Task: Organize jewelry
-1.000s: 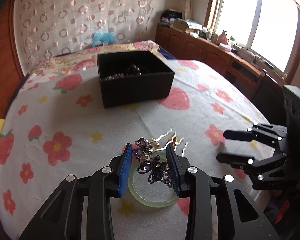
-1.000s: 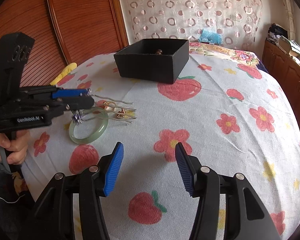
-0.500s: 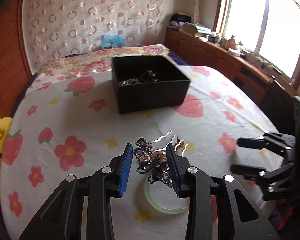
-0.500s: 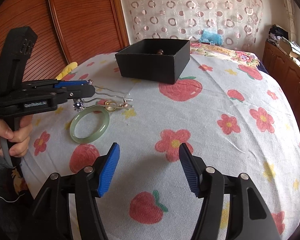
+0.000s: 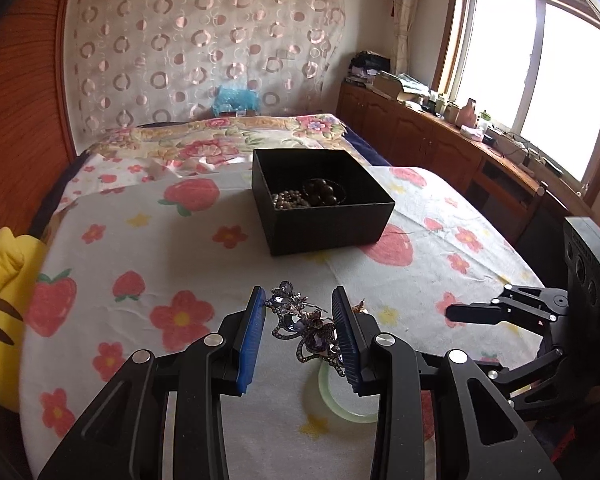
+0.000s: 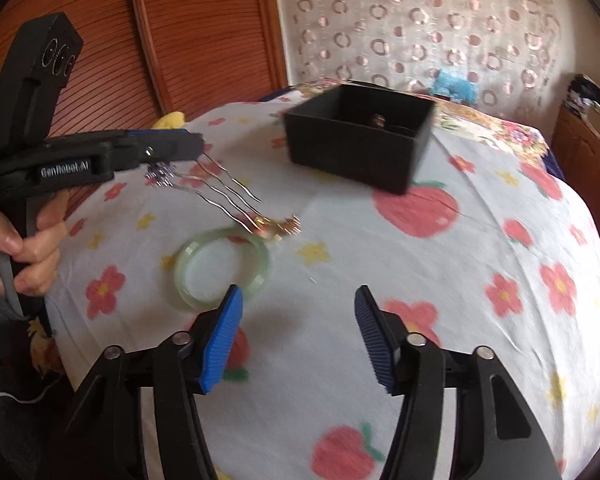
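Between ribbed blue pads (image 5: 251, 344), jewelled wavy-pronged hair comb (image 5: 304, 326)

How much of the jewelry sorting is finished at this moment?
Done: bead strands lie inside the black square box. In hand: the left claw holds the purple flower hair comb above the cloth. Left: the pale green jade bangle and a small gold piece.

A box (image 5: 324, 204) sat on the bed (image 5: 148, 256) with beads (image 5: 288, 199) in it. Nearer lay a bangle (image 6: 220, 268), a small earring (image 6: 280, 227) just beside it. A plush toy (image 5: 4, 300) lay at the bed's left edge.
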Available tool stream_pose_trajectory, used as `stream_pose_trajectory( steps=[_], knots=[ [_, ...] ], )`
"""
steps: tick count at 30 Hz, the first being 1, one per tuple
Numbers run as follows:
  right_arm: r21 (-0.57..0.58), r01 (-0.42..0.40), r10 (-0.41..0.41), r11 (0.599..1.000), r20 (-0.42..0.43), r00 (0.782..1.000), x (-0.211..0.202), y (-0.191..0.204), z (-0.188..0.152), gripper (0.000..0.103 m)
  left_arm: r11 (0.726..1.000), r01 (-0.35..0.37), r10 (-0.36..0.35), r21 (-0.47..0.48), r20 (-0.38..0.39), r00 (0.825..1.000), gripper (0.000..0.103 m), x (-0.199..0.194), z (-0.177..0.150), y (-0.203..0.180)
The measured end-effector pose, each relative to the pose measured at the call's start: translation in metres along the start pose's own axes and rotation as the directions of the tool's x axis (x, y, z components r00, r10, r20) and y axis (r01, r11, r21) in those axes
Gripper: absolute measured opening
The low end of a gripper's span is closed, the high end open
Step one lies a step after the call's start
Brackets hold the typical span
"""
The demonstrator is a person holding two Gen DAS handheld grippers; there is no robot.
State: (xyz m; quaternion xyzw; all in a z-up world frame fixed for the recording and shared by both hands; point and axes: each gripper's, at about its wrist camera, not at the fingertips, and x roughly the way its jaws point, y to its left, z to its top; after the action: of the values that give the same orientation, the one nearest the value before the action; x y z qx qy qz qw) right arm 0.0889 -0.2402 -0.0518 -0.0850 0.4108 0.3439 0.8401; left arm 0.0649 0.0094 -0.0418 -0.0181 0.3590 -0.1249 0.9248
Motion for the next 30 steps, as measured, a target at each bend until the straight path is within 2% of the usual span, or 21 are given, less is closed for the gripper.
stream_pose_trajectory(
  steps=[3, 6, 13, 17, 25, 30],
  knots=[
    [-0.017, -0.024, 0.024, 1.000, -0.017, 1.000, 0.011, 0.006, 0.012, 0.038, 1.000, -0.006, 0.006, -0.010, 0.001, 1.000, 0.030, -0.001, 0.000, 0.004],
    [-0.040, -0.040, 0.038, 0.998, -0.049, 0.998, 0.024, 0.013, 0.020, 0.030, 1.000, 0.004, -0.004, -0.020, 0.002, 1.000, 0.017, -0.003, 0.001, 0.007],
    [-0.132, -0.004, -0.010, 0.991, -0.101, 0.995, 0.041, 0.028, 0.022, 0.029, 1.000, 0.001, -0.001, -0.008, 0.000, 1.000, 0.017, -0.001, 0.001, 0.007],
    [-0.149, 0.018, -0.033, 0.989, -0.098, 0.995, 0.039, 0.027, 0.021, 0.011, 1.000, 0.003, -0.003, -0.005, 0.001, 1.000, 0.017, -0.001, 0.000, 0.006],
    [-0.159, 0.019, -0.031, 0.987, -0.075, 0.997, 0.023, 0.020, 0.015, 0.008, 1.000, 0.009, -0.010, 0.019, 0.031, 0.999, 0.016, -0.009, -0.001, 0.000],
    [-0.175, 0.044, -0.055, 0.984, -0.056, 0.997, 0.009, 0.015, 0.012, 0.008, 0.999, -0.014, 0.011, 0.049, 0.068, 0.998, 0.016, -0.021, 0.006, -0.008]
  ],
)
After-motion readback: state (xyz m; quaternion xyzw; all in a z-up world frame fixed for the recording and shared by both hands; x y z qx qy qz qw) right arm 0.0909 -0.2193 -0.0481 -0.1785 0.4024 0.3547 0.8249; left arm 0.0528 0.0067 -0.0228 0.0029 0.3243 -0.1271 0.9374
